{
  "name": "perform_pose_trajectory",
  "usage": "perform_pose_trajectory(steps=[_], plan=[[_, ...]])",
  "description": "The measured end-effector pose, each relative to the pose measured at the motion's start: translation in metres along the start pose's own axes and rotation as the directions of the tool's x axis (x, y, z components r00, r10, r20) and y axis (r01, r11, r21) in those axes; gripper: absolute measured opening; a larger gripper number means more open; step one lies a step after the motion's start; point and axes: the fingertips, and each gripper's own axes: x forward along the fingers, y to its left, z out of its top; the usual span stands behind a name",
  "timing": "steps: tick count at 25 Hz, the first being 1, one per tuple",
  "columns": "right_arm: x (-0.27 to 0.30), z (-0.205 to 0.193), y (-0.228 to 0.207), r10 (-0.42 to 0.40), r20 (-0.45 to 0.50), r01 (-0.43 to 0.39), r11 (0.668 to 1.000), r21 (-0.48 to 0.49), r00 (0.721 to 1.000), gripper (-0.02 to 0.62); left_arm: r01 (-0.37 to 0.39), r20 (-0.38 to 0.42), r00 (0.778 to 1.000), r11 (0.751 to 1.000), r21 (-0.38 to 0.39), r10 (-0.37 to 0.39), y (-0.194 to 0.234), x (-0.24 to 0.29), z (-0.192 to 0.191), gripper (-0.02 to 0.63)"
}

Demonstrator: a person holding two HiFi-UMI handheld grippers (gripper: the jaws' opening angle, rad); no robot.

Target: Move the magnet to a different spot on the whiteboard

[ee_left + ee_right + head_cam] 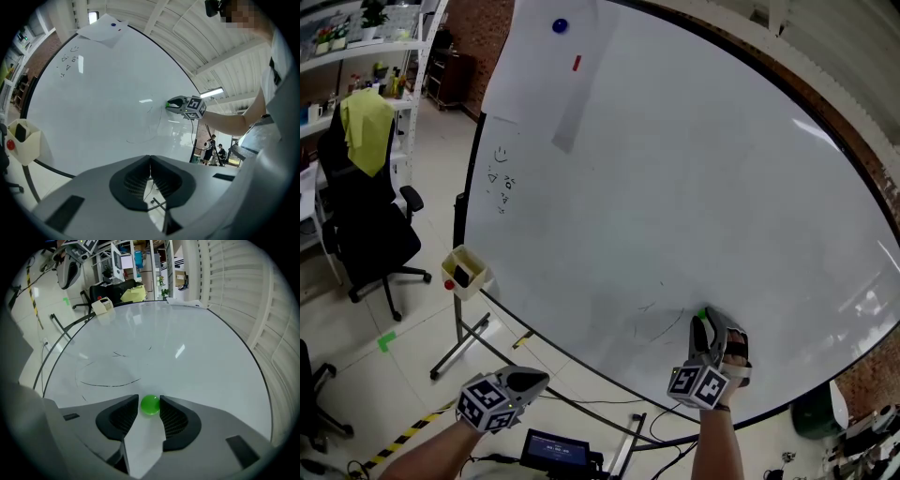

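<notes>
**Head view with both gripper views.** The large black-rimmed whiteboard [675, 187] stands on a thin metal frame [459, 347] over a pale floor [422, 309].

- **Task object.** The small round green magnet [150, 405] sits on the board close to its lower edge, towards the lower right corner. It lies just right of a few faint black pen strokes [652, 319].
- **Right gripper.** Your right gripper [704, 321] meets the board at that spot. Its jaws stand apart with the magnet between them: one pad is at the magnet's side and a sliver of gap shows at the other, so nothing is clamped.
- **Left gripper.** Your left gripper [542, 378] hangs below the board's lower edge, off the surface. Its jaws are closed tip to tip with nothing between them.
- **Rest of the board.** Near the top edge lies a white paper sheet [546, 70], with a dark blue round magnet [560, 26] on its upper part and a short red bar [577, 63] lower down. Small black doodles [502, 178] run beside the left edge. A cream plastic tray [466, 272] sits at the lower left edge, with a black block and a red round piece in it.
- **Room.** Left of the board stands a black office chair [366, 234] draped with a yellow-green cloth [366, 127]. Behind it are white shelving [356, 47] and a brick wall [478, 37]. On the floor lie a strip of yellow-and-black hazard tape [403, 436] and a green tape patch [386, 341].
</notes>
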Motion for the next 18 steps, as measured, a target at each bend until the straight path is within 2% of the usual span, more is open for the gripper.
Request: perform_pose_trajectory(steps=[4,18], plan=[[0.0002,-0.0004,0.0015,0.019,0.002,-0.019,1.000,0.018,1.000,0.153,0.011,-0.009,1.000,1.000,0.000,-0.011,0.0010,0.0036,-0.0025,0.029],[-0.0081,0.0000,-0.0009,0.044,0.030,-0.046,0.996,0.075,0.999,0.152,0.001,-0.014,1.000,1.000,0.014,-0.001,-0.0019,0.0086,-0.0005,0.029]])
